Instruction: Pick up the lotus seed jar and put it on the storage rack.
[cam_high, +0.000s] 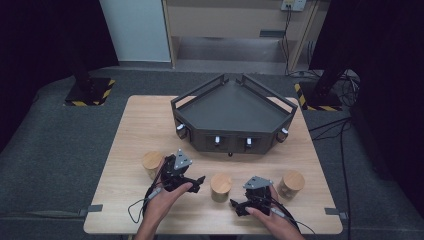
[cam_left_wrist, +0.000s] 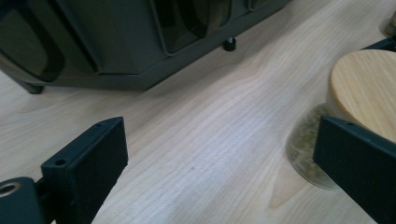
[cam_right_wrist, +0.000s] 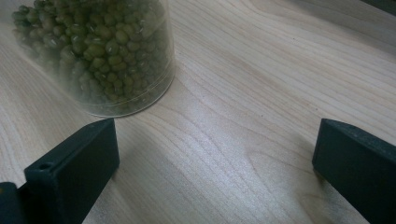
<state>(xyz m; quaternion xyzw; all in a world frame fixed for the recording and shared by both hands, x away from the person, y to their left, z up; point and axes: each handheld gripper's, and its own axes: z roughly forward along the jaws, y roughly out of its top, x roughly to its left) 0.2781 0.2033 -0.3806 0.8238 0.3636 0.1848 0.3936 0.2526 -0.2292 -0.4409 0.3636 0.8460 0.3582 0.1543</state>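
High view: a wooden table (cam_high: 130, 150) carries a dark, angular tray (cam_high: 232, 107) at its far middle, with small white knobs along the tray's front. Three jars with wooden lids stand in a loose row nearer the person. The left jar (cam_high: 152, 163) is just beside the left gripper (cam_high: 197, 183), on that gripper's outer side. The middle jar (cam_high: 220, 186) stands between the two grippers, near the tips of both. The right jar (cam_high: 291, 184) stands just beside the right gripper (cam_high: 239, 207), on its far right side. Both hands come in from the bottom edge, and each gripper points inward toward the middle jar. Cables trail back from both.

Left gripper view: the jaws stand wide apart with bare tabletop between them, holding nothing. The middle jar (cam_left_wrist: 359, 93) sits at the right; its pale wooden lid and glass wall show above and behind the right jaw, which overlaps the jar's lower part. I cannot tell whether that jaw touches the glass. The tray (cam_left_wrist: 116, 42) fills the upper left, resting on small feet.

Right gripper view: the jaws are spread wide over bare wood, gripping nothing. A glass jar full of green beans (cam_right_wrist: 98, 51) stands at the upper left, just beyond the left jaw's tip and outside the gap between the jaws.
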